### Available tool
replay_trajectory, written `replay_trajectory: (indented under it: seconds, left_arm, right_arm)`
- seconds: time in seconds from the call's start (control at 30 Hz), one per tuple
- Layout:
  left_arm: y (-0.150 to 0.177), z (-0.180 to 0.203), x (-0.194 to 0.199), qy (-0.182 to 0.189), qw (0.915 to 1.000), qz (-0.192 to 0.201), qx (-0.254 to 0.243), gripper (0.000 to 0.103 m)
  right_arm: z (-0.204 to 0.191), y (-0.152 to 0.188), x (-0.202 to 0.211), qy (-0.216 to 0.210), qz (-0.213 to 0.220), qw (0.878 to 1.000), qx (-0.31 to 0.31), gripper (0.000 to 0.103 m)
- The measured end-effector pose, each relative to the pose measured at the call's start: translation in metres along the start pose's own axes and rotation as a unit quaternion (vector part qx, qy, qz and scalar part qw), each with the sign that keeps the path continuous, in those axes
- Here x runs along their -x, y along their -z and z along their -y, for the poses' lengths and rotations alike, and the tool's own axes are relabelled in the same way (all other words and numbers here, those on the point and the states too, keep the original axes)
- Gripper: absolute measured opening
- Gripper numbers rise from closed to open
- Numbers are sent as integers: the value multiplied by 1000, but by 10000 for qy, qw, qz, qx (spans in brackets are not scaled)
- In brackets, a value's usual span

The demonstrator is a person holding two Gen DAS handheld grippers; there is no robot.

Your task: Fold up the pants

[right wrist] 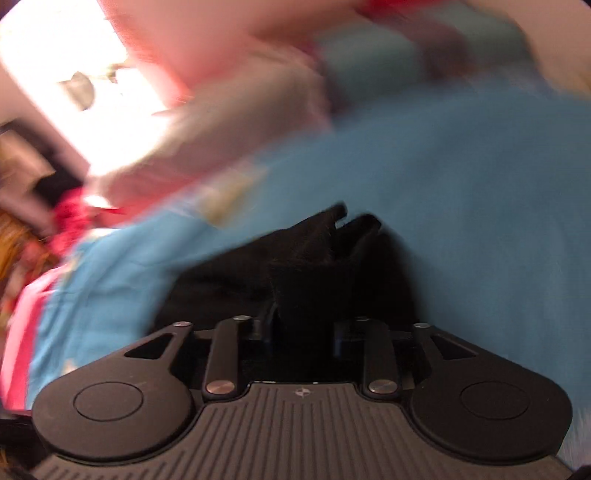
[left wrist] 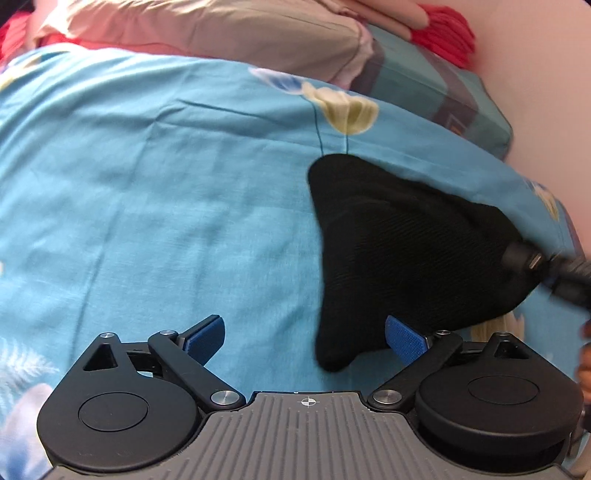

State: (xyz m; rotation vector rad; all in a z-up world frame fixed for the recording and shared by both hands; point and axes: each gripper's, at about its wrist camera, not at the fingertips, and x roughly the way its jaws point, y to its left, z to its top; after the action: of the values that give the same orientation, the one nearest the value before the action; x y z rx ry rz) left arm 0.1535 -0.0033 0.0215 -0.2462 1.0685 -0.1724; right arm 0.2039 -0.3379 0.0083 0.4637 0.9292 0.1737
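Pants [left wrist: 399, 251] x1, hand-held grippers x2

Black pants [left wrist: 399, 254] and pillows [left wrist: 221, 33] lie on the blue floral bed [left wrist: 147, 184].

Our left gripper [left wrist: 304, 338] has its two blue pads [left wrist: 404, 338] spread wide apart, with nothing pinched between them. The right pad is partly hidden behind black fabric that hangs just in front of it. Our right gripper [right wrist: 303, 328] has its fingers drawn close together, and they clamp a bunch of the pants [right wrist: 306, 295] directly between them. Its view is blurred.
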Motion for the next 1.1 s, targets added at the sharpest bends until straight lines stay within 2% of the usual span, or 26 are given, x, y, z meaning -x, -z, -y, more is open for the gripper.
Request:
replay_trajectory:
  seconds: [0.03,0.07,0.1,0.17,0.23,0.27,0.33,0.4,0.47,0.57,0.6,0.63,0.67,0.7,0.73,0.77,0.8,0.87,0.9,0.93,0.97,1.03,1.1]
  left_arm:
    - [0,-1,6,-25,10000,3,-52,103]
    - [-2,-3,12,-59,9999,36,-109,103]
    - [-4,-3,20,-110,9998,98,-156,103]
    - [-14,-1,28,-258,9992,237,-185,103]
    - [-27,5,30,-343,9986,353,-169,103]
    - [-34,9,27,-373,9984,395,-176,103]
    - [-46,18,14,-457,9979,421,-199,103]
    - [-53,27,-8,-505,9980,313,-194,103]
    - [-52,34,-34,-577,9981,12,-204,103]
    - [-38,40,-53,-447,9984,-251,-228,103]
    - [-35,42,-54,-480,9982,-239,-264,103]
    - [-34,43,-55,-562,9977,-211,-303,103]
    - [-34,44,-56,-585,9975,-216,-324,103]
    - [-36,44,-55,-574,9975,-235,-335,103]
    - [-37,44,-55,-567,9975,-252,-346,103]
    - [-38,44,-55,-589,9972,-279,-379,103]
    - [-37,45,-56,-601,9969,-281,-419,103]
    - [-36,48,-57,-614,9965,-302,-479,103]
    - [-36,48,-56,-583,9966,-317,-493,103]
    - [-37,49,-54,-530,9968,-324,-507,103]
    - [-38,49,-50,-445,9972,-301,-516,103]
    - [-39,45,-41,-248,9983,-197,-491,103]
    - [-41,44,-40,-58,9990,-120,-417,103]
  right_arm:
    - [19,5,-1,-57,-76,9996,-264,37]
    - [33,6,3,-343,-14,9979,-546,40]
    - [42,4,9,-438,78,9960,-777,43]
    - [47,-4,21,-102,452,9955,-828,68]
    - [41,-16,31,305,884,9939,-580,66]
    - [36,-21,33,360,1020,9934,-383,65]
    - [16,-26,34,475,1260,9907,215,59]
    - [-10,-24,28,252,1252,9875,921,56]
    - [-33,-21,12,-348,838,9858,1412,45]
    - [-58,-18,-27,-1095,239,9751,1912,45]
    - [-63,-18,-42,-1328,-40,9717,1954,42]
    - [-61,-20,-62,-1408,-237,9707,1934,23]
    - [-59,-22,-76,-1174,-213,9748,1886,0]
    - [-44,-36,-88,-860,-147,9840,1555,0]
    - [-28,-50,-87,-861,-12,9910,1023,0]
    - [-18,-56,-78,-816,215,9937,740,0]
    - [-12,-61,-66,-665,489,9939,735,2]
    - [-9,-64,-42,-129,941,9916,878,27]
    - [-3,-65,-34,-87,949,9915,887,33]
    - [2,-64,-25,-147,859,9928,827,49]
    - [8,-61,-20,-164,770,9940,764,73]
    - [17,-47,-10,-68,594,9955,729,93]
    - [27,-32,-7,-20,457,9970,617,93]
